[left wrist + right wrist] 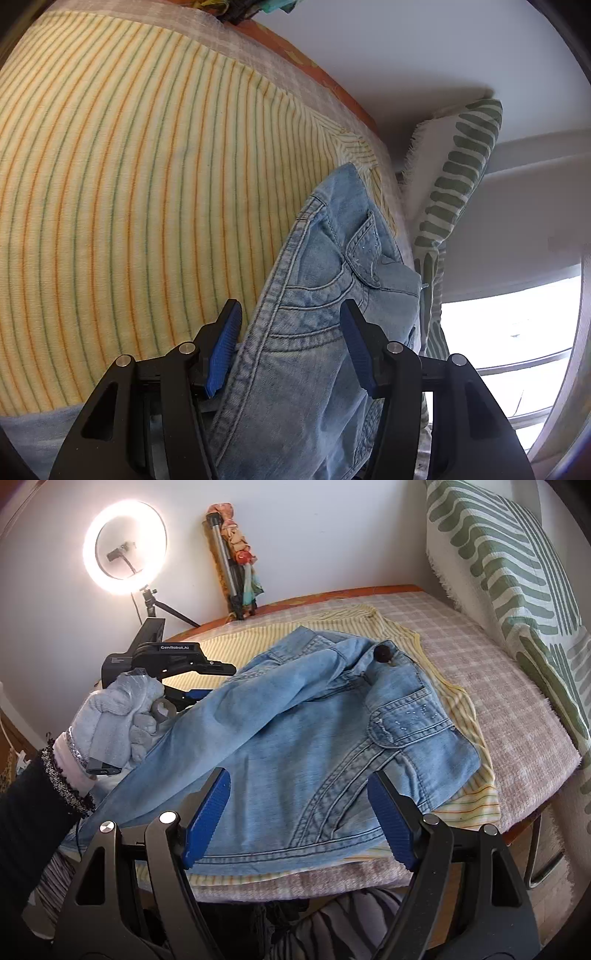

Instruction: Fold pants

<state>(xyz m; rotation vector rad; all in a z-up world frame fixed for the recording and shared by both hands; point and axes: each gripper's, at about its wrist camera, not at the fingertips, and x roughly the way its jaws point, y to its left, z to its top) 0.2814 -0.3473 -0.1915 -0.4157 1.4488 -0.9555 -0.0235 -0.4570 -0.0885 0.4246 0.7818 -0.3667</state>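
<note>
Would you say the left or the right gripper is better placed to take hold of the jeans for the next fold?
Left, probably: the left gripper is open with the jeans lying between its fingers. The right gripper is open too, hovering above the hem.

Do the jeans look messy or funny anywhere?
Yes. The jeans lie rumpled, with one denim layer flopped diagonally across the top near the dark button, so the waist isn't flat on the striped cloth.

Lit white ring light (123,548) on tripod; yellow striped cloth (129,184) over pink checked blanket (509,701); green-patterned white cushion (517,572) against the wall; folded metal tripod (225,565).
</note>
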